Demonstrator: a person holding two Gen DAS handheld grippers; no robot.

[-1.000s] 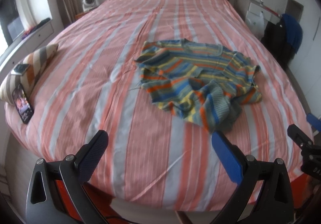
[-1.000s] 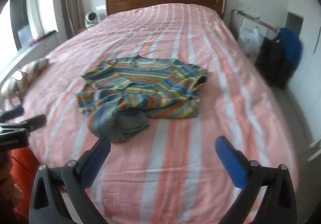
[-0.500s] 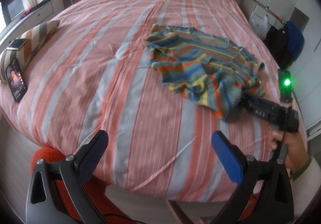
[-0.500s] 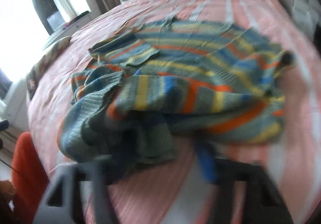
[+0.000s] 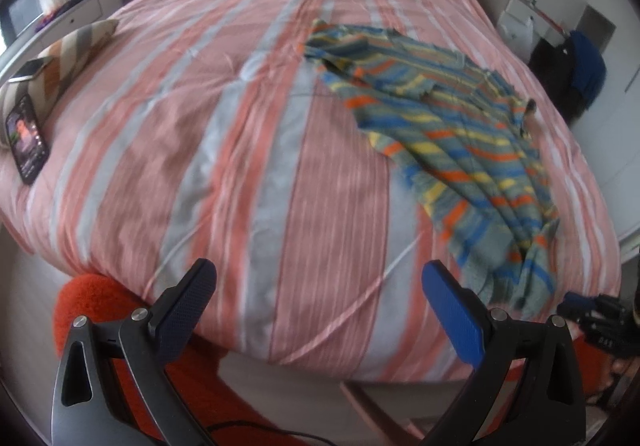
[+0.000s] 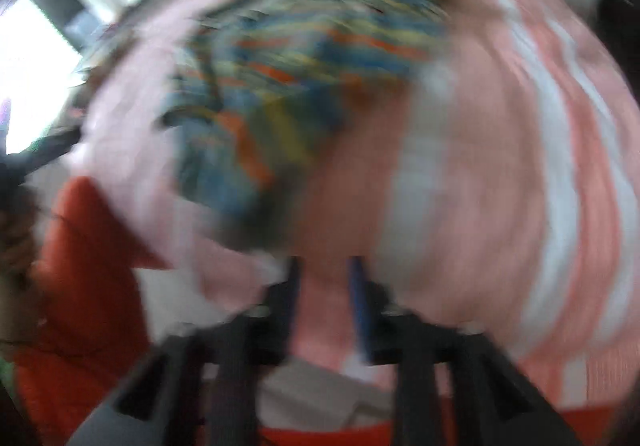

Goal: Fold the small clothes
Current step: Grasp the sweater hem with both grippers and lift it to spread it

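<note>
Striped in grey-green, blue, orange and yellow, a small knitted sweater (image 5: 452,134) is seen lying stretched out on a bed covered by a pink, salmon and pale grey striped quilt (image 5: 248,150). The sweater's lower hem is drawn to the near edge of the quilt, where it hangs bunched just beside the right gripper (image 5: 576,304), of which only a dark tip is caught at the frame's edge in the left wrist view. In the right wrist view, heavily blurred, the right gripper's (image 6: 326,282) jaws are seen a narrow gap apart, having just been opening; only quilt shows between them, and the sweater (image 6: 288,86) lies beyond their tips. Whether cloth is touched cannot be told through the blur. The left gripper (image 5: 320,310) is held with its jaws wide apart over the near edge of the quilt, well left of the sweater, with nothing between them. A black smartphone (image 5: 27,140) with a lit screen lies at the quilt's far left edge, beside a chevron-patterned cushion (image 5: 68,58).
</note>
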